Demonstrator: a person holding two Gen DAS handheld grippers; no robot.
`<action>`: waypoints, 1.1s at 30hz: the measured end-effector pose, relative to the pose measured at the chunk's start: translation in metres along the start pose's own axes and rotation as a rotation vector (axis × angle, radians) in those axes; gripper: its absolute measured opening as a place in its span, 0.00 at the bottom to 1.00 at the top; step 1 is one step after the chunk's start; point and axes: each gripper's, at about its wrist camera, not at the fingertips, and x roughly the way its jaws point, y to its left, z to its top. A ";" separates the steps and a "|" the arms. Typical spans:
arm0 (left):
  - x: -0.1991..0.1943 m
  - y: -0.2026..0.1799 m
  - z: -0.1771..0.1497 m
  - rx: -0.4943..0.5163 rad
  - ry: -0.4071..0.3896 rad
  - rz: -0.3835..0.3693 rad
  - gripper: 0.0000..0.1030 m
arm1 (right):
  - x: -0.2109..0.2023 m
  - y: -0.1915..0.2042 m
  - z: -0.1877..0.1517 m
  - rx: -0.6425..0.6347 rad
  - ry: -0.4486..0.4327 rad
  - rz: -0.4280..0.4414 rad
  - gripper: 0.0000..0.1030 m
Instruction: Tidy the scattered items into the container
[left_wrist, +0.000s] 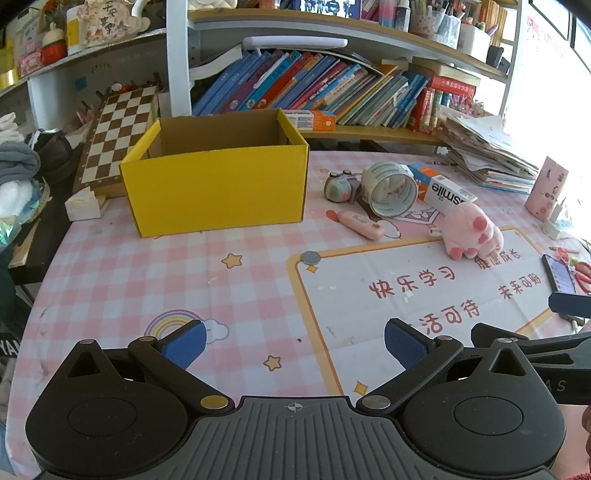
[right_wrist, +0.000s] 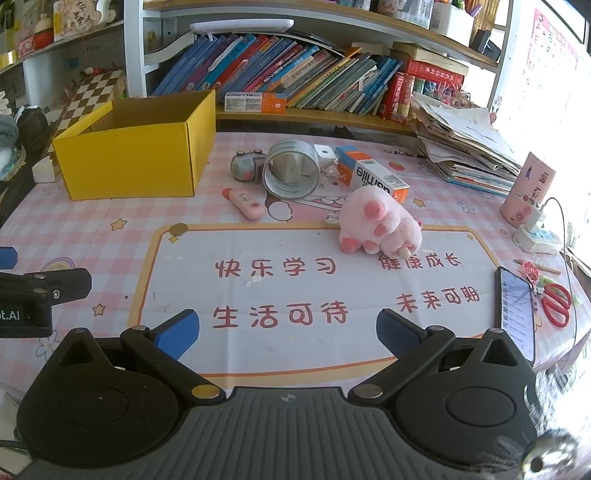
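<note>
From your left wrist camera, the left gripper (left_wrist: 293, 341) hung released above the desk (left_wrist: 122, 280), its blue pads spread wide with nothing between them. The desk wore a pink checked cloth printed with stars and a rainbow, and a white panel with red Chinese characters lay to the right. The yellow box (left_wrist: 218, 192) stood open at the far left of the cloth, and no item showed in the part of its inside that you could see. Right of it lay the scattered things: a small toy camera (left_wrist: 339, 186) touching the tape roll (left_wrist: 391, 190), the toothpaste carton (left_wrist: 441, 190) behind that, a pink stick-shaped item (left_wrist: 361, 224) in front, and the pink plush paw (left_wrist: 472, 230) on the panel's edge. A coin (left_wrist: 310, 257) sat at the panel's corner. A chessboard (left_wrist: 118, 134) leaned behind the box, and a shelf of slanting books (left_wrist: 314, 85) ran along the back.

From your right wrist camera, the right gripper (right_wrist: 288, 332) was likewise released and carrying nothing, poised over the white panel. The same cluster sat ahead, well apart from the gripper. A phone (right_wrist: 517, 314) lay near the desk's right edge, with red scissors (right_wrist: 556, 302) just beside it. A heap of papers (right_wrist: 469, 147) rested at the back right, and a pink cylinder (right_wrist: 528, 188) stood near a white plug (right_wrist: 535, 232).
</note>
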 end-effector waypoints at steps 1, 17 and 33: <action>0.000 0.000 0.000 0.000 0.000 -0.001 1.00 | 0.000 0.000 0.000 -0.001 -0.001 -0.001 1.00; 0.001 0.002 0.000 0.000 0.005 -0.019 1.00 | 0.003 0.004 0.000 0.007 -0.001 0.001 1.00; 0.002 0.002 -0.001 0.009 0.011 -0.031 1.00 | 0.003 0.004 0.000 0.016 0.022 0.037 1.00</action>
